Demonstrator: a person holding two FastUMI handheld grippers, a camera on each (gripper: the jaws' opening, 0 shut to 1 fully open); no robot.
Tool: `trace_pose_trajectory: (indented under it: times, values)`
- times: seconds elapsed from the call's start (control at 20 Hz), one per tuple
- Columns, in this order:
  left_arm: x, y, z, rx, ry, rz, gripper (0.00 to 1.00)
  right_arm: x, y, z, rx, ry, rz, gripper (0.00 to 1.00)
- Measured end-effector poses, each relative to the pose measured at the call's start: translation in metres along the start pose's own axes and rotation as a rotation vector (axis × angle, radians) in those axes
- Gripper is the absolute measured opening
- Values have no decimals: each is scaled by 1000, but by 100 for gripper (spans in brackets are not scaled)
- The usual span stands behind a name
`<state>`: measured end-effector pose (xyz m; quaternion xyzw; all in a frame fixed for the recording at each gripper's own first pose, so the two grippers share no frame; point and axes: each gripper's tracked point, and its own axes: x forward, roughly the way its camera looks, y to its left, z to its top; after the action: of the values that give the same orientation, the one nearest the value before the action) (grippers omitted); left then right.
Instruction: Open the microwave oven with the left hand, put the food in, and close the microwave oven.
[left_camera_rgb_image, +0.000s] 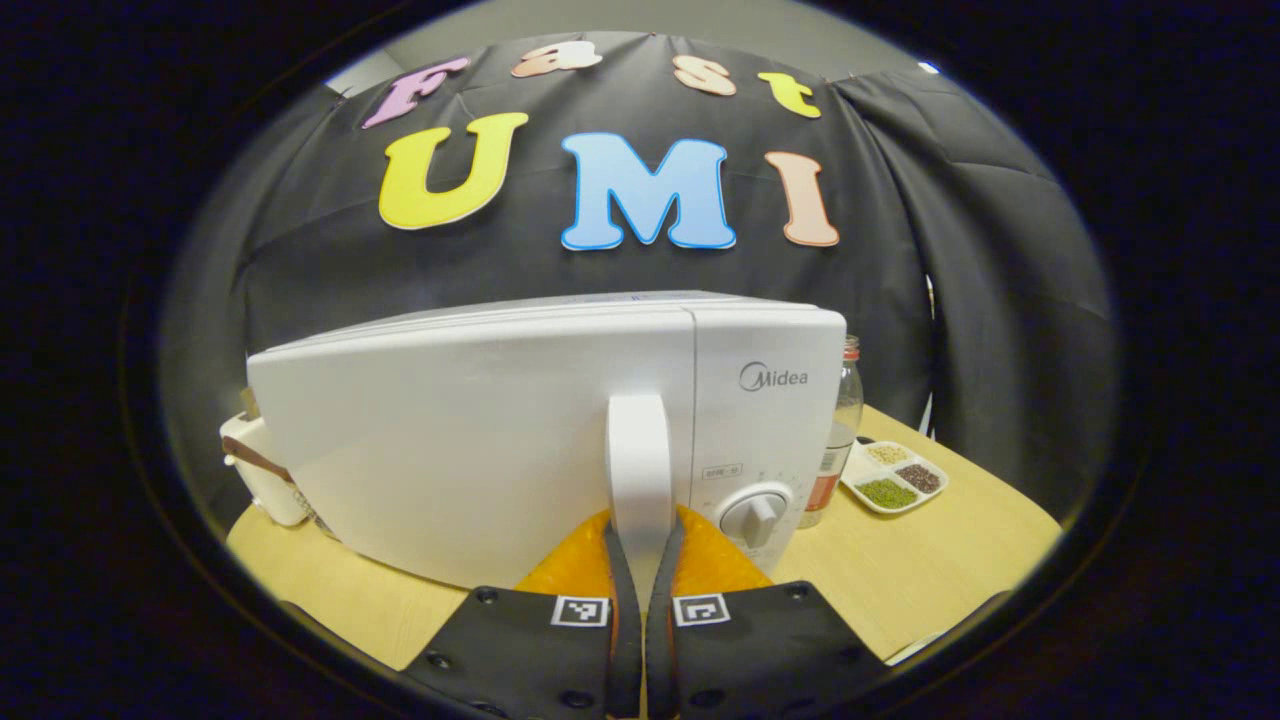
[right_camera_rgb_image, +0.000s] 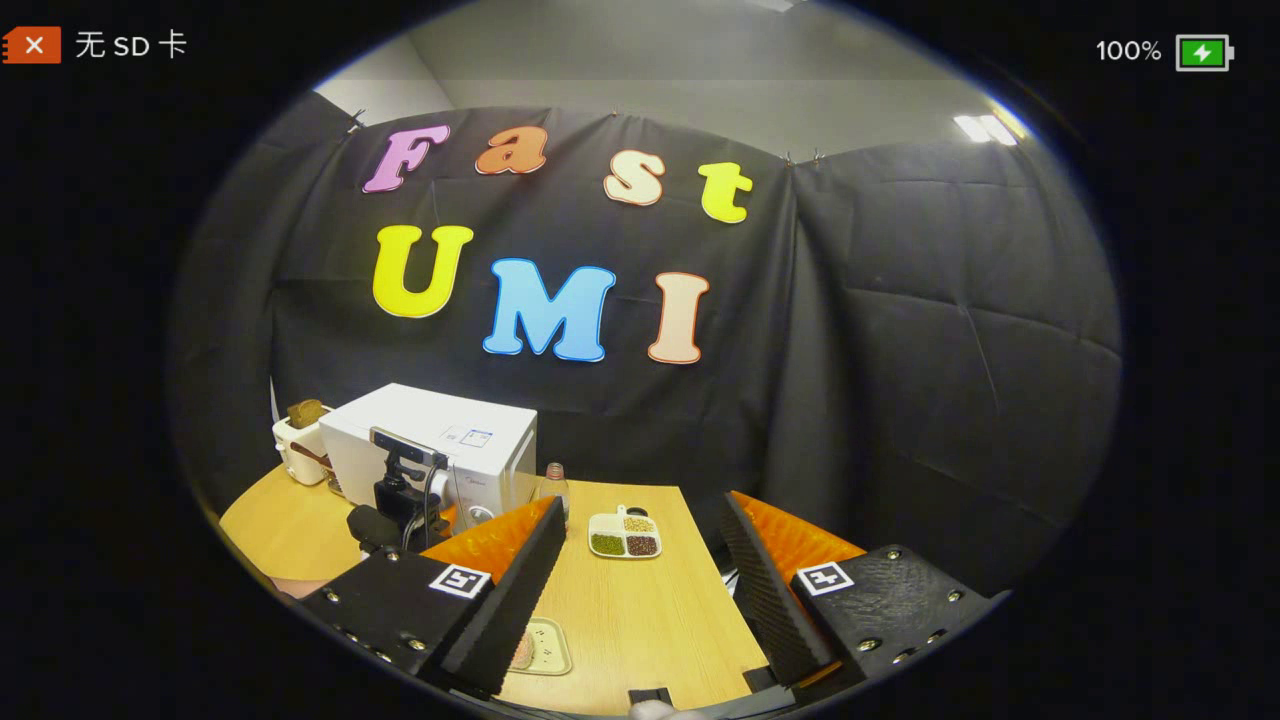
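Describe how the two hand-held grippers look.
The left hand-held gripper has two narrow fingers on screw-studded blocks, each block carrying a square black-and-white marker tag. The right hand-held gripper is built the same, with ribbed inner finger faces and textured blocks. Seen from the right gripper view, the left one has a dark body, a bar-shaped module on top and a looping cable.

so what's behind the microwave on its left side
A white toaster with something brown sticking out of its top stands on the table, beside and partly behind the microwave. The microwave's body covers its far side and whatever lies directly behind.
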<state>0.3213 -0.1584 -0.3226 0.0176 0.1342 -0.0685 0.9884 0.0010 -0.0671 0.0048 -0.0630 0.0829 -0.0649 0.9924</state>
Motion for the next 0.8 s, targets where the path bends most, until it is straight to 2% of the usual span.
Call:
trace_pose_trajectory:
  times: [0.15,0.3,0.65,0.7,0.8]
  values:
    - [-16,1,-14,-16,50,-1,9,-2,3,-4,11,2,15,96]
    - [-65,11,-19,28,-5,-7,9,-4,8,-9,13,8,40,96]
    - [-130,38,-39,32,37,-18,10,-8,37,-22,83,44,168,96]
    - [-132,39,-40,32,33,-23,13,-10,40,-21,81,39,181,96]
    - [-136,58,-42,74,46,49,31,-12,44,-19,63,26,196,96]
